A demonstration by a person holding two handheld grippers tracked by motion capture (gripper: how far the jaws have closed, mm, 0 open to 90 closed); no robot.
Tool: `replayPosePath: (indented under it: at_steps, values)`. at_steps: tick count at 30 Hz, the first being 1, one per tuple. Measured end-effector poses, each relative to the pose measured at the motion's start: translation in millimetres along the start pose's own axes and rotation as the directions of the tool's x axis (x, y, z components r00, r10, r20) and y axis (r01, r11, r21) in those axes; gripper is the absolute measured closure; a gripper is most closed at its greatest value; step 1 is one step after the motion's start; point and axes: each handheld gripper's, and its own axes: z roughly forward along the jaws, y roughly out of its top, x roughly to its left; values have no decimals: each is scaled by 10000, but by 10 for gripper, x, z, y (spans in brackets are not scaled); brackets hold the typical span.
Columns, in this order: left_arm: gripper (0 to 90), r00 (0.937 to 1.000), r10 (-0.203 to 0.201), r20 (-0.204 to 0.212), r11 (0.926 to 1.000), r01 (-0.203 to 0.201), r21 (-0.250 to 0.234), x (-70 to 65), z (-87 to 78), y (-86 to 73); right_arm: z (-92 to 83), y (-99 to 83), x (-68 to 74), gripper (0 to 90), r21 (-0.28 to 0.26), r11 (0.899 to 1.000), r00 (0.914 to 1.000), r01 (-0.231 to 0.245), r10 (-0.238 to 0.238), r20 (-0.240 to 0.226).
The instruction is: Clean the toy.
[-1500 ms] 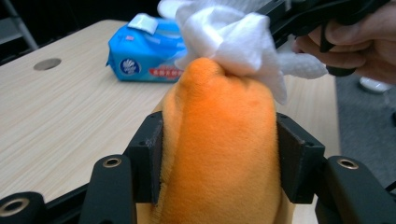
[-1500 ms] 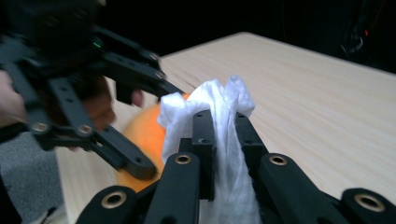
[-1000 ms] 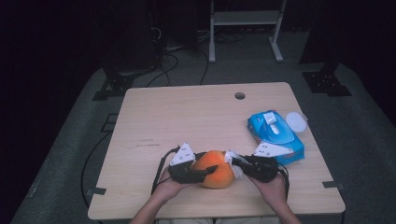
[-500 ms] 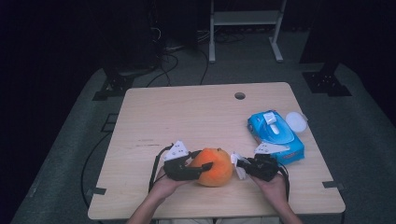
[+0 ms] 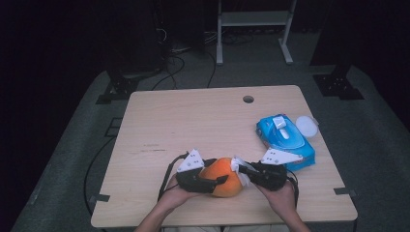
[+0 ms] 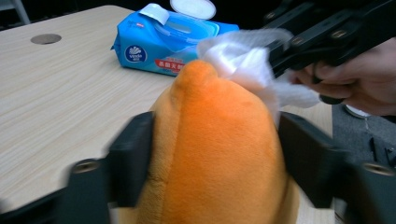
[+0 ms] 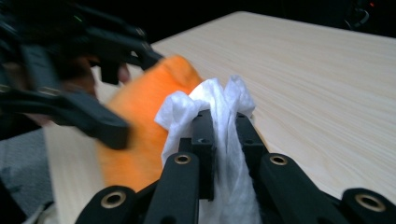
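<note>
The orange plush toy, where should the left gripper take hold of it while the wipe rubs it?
Grip the orange plush toy across its broad soft lower body, coming from the person's left, opposite the white wipe. It narrows toward the top, where fingers would likely slip.

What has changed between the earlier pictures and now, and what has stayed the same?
The left gripper has slid a little to the right along the orange plush toy, and its jaws have just been opening, with the toy between them. The right gripper has brought its white wipe against the toy. That gripper stays shut on the wipe. The blue wipes pack has not moved.
</note>
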Motion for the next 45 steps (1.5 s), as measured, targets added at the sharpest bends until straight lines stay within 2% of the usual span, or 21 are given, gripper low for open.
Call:
replayPosePath:
  at_steps: [2, 5, 9, 10, 13, 14, 16, 18, 22, 24, 26, 27, 28, 31, 33, 35, 36, 39, 41, 43, 45]
  values:
    - [183, 10000, 39, 64, 10000, -39, 26, 14, -8, 5, 7, -30, -42, 812, 41, 9998, 9998, -191, 190, 76]
    - [109, 10000, -25, 77, 9994, 23, 346, 59, -10, -37, 8, -44, -91, 812, 103, 9997, 9995, -242, 240, 208]
    - [95, 9973, -653, 329, 9969, 638, 464, 157, -7, -106, 11, -78, -130, 812, 240, 9989, 9985, -396, 387, 389]
    - [112, 9969, -665, 421, 9971, 648, 401, 158, -5, -118, 17, -88, -138, 812, 284, 9987, 9984, -413, 401, 410]
    - [268, 9992, -308, 272, 9989, 298, 358, 116, -20, -95, 10, -73, -136, 812, 299, 9986, 9979, -432, 416, 504]
    - [317, 9996, -189, 203, 9993, 182, 326, 94, -30, -71, -4, -55, -117, 812, 222, 9992, 9979, -334, 321, 567]
    - [362, 9999, 6, 114, 9999, -8, 161, 54, -53, -28, -45, -11, -72, 812, -27, 9998, 9984, -190, 191, 536]
    - [386, 9996, 298, -12, 9994, -298, 182, 25, -71, 20, -95, 47, -26, 812, -357, 9994, 9992, -15, 30, 410]
    - [413, 9984, 571, -39, 9977, -569, 359, -25, -56, 66, -165, 176, 135, 812, -999, 9940, 9989, 441, -454, -109]
    - [421, 9978, 648, 144, 9972, -652, 360, -74, -47, 84, -151, 214, 233, 812, -995, 9906, 9953, 937, -955, -137]
    - [419, 9973, 732, 88, 9966, -735, 380, -109, -39, 93, -117, 211, 271, 812, -726, 9891, 9917, 1283, -1281, 64]
    - [410, 9969, 780, 68, 9961, -783, 416, -106, -28, 83, -107, 193, 253, 812, -663, 9910, 9932, 1160, -1160, 50]
    - [388, 9977, 664, 131, 9970, -668, 380, -93, -13, 66, -99, 168, 216, 812, -598, 9935, 9953, 968, -969, 1]
    - [238, 9987, 482, 181, 9984, -488, 301, -25, 24, 23, -76, 100, 121, 812, -397, 9957, 9963, 843, -836, 184]
    - [135, 9997, 30, 239, 9992, -40, 391, 31, 45, -15, -89, 85, 71, 813, -392, 9972, 9975, 634, -621, 348]
    - [102, 9983, -330, 475, 9984, 308, 477, 72, 87, -81, -106, 73, 30, 812, -369, 9982, 9978, 479, -461, 478]
    - [110, 9976, -435, 532, 9979, 409, 498, 70, 105, -97, -109, 63, 4, 812, -421, 9984, 9983, 370, -351, 455]
    - [224, 9992, -100, 377, 9989, 83, 455, 36, 102, -80, -107, 71, 39, 812, -420, 9983, 9980, 400, -378, 512]
    - [319, 9996, 160, 223, 9993, -167, 334, 13, 70, -53, -110, 95, 112, 812, -554, 9966, 9974, 613, -591, 409]
    - [371, 9994, 345, 56, 9992, -346, 215, 3, 36, -29, -112, 124, 183, 812, -736, 9943, 9970, 773, -770, 73]
    - [399, 9983, 571, -145, 9983, -569, 130, 5, -8, 0, -109, 157, 218, 812, -676, 9920, 9942, 1071, -1060, 189]
